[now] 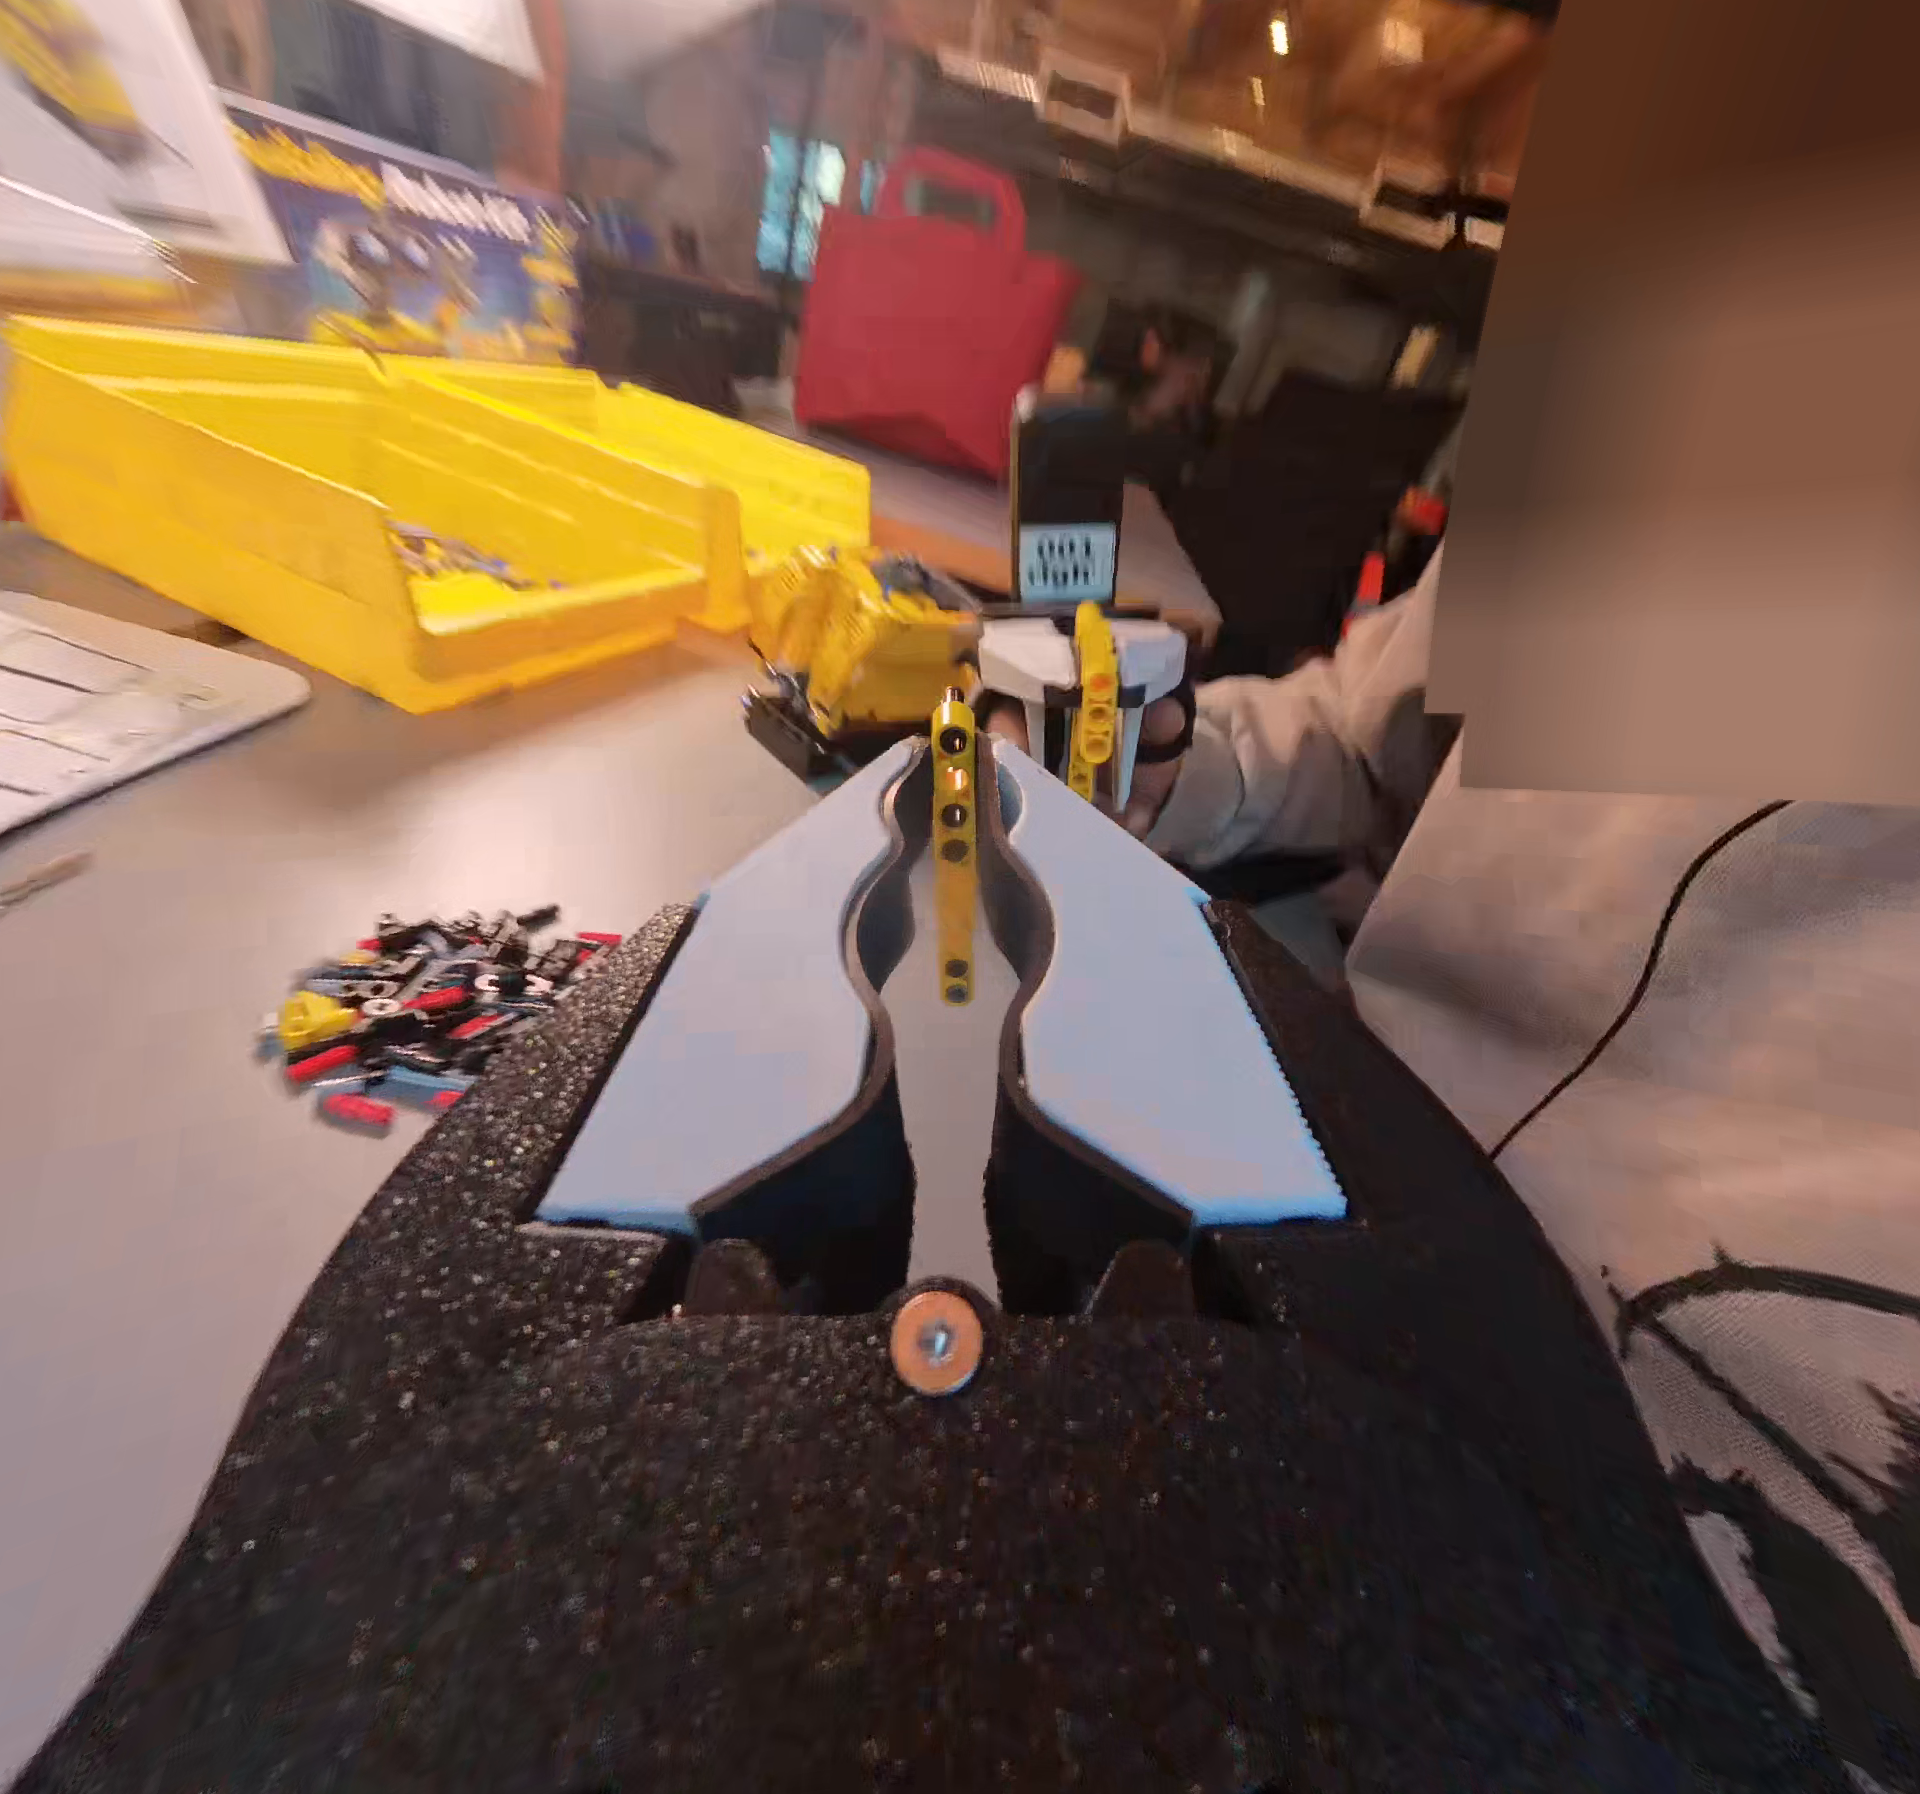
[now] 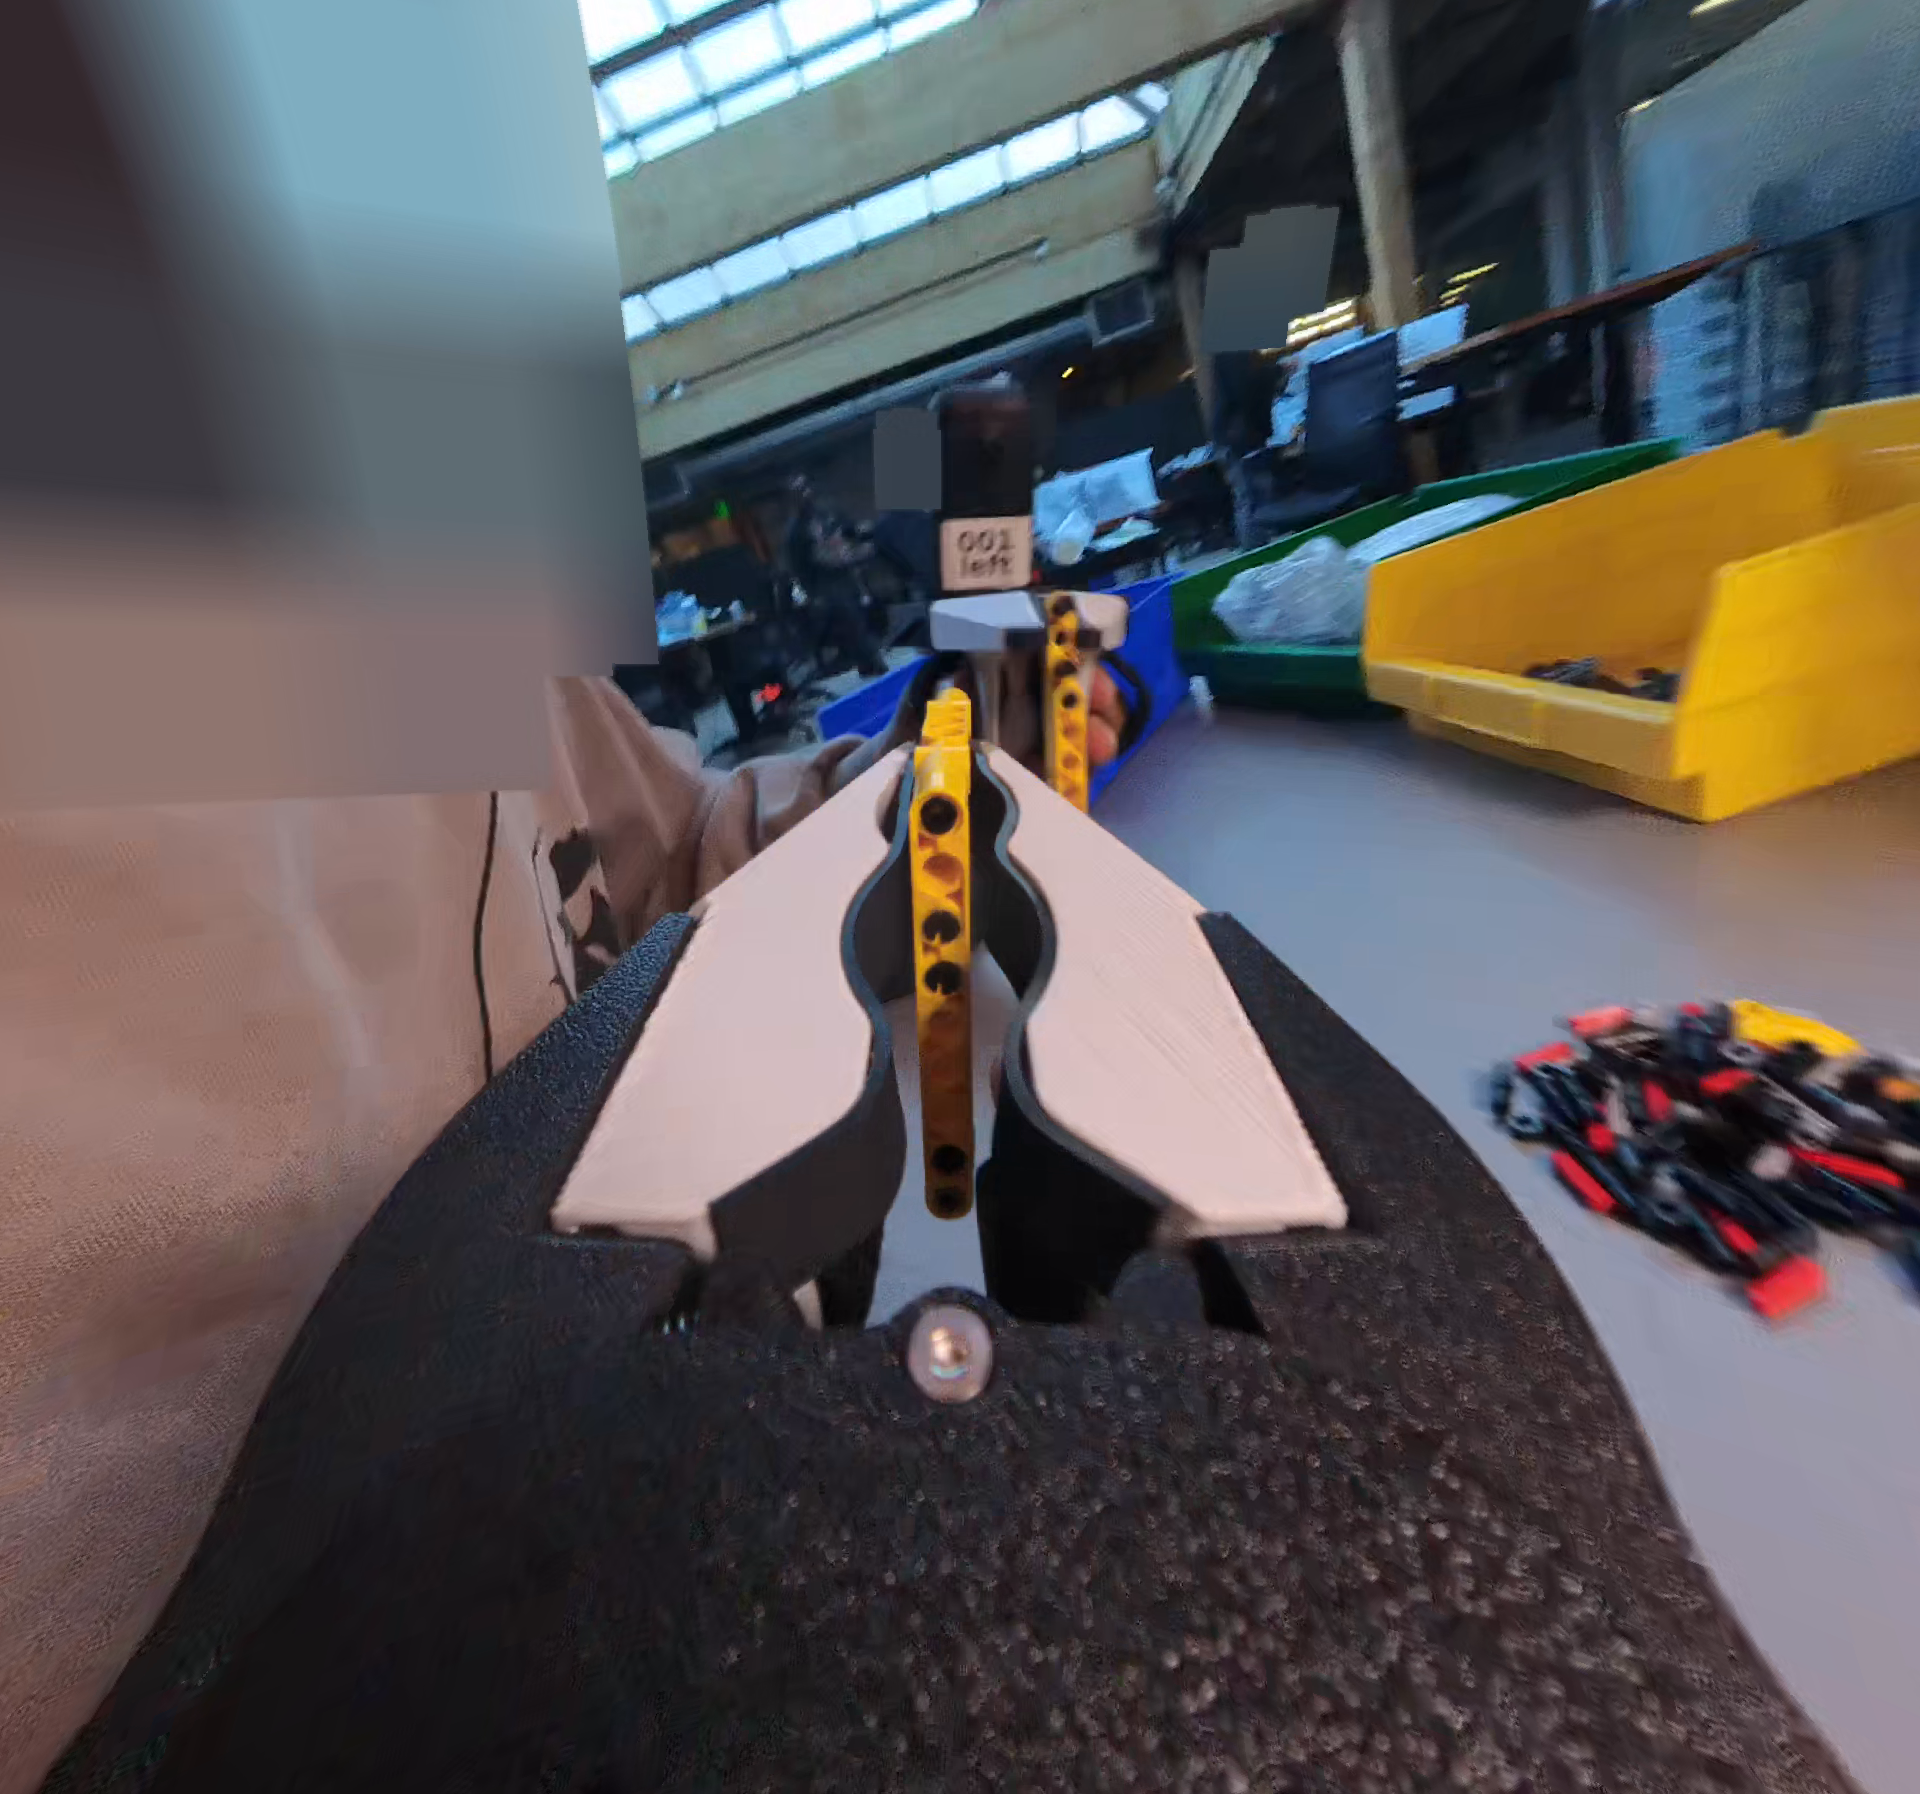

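We find the left gripper (image 1: 953, 757) clamped on a yellow holed beam (image 1: 954, 871) and the right gripper (image 2: 943, 768) clamped on a second yellow beam (image 2: 943, 996), both lengthwise between the fingers, facing each other above the grey table (image 1: 436, 809).

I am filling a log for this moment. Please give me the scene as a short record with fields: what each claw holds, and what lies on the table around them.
left claw: shut on a yellow plastic beam with holes
right claw: shut on a second yellow holed plastic beam
table: grey, smooth
loose parts: pile of small black and red plastic pieces
bins: yellow plastic storage bins at the far side
background: red fabric bag
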Tool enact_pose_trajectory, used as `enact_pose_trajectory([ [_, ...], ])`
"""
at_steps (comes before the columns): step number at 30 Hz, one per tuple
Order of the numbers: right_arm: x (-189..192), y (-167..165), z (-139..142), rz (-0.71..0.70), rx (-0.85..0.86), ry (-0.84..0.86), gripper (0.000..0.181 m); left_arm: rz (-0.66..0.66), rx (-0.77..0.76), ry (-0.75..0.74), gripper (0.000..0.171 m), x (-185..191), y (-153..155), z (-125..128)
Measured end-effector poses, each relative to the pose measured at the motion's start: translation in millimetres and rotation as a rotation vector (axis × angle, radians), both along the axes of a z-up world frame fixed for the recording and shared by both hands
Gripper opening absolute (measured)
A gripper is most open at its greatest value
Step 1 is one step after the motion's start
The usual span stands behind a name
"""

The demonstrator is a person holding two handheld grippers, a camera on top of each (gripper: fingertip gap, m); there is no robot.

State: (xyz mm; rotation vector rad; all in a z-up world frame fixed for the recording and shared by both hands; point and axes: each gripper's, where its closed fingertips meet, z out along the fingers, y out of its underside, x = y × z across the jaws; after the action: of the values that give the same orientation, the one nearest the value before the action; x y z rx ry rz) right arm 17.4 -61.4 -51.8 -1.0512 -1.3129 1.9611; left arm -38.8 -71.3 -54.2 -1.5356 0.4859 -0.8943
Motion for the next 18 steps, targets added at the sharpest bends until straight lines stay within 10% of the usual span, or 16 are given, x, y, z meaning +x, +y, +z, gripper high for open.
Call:
enact_pose_trajectory([
  [14, -15.5, 8.4, -58.1, -0.025, 0.16, -0.29, 0.007, -0.048, -0.3, 0.241, 0.007, 20.7, 6.3, -84.7],
  [18, -16.5, 2.3, -61.2, -0.014, 0.165, -0.302, 0.007, -0.108, -0.258, 0.165, 0.032, 28.7, -0.9, -68.4],
])
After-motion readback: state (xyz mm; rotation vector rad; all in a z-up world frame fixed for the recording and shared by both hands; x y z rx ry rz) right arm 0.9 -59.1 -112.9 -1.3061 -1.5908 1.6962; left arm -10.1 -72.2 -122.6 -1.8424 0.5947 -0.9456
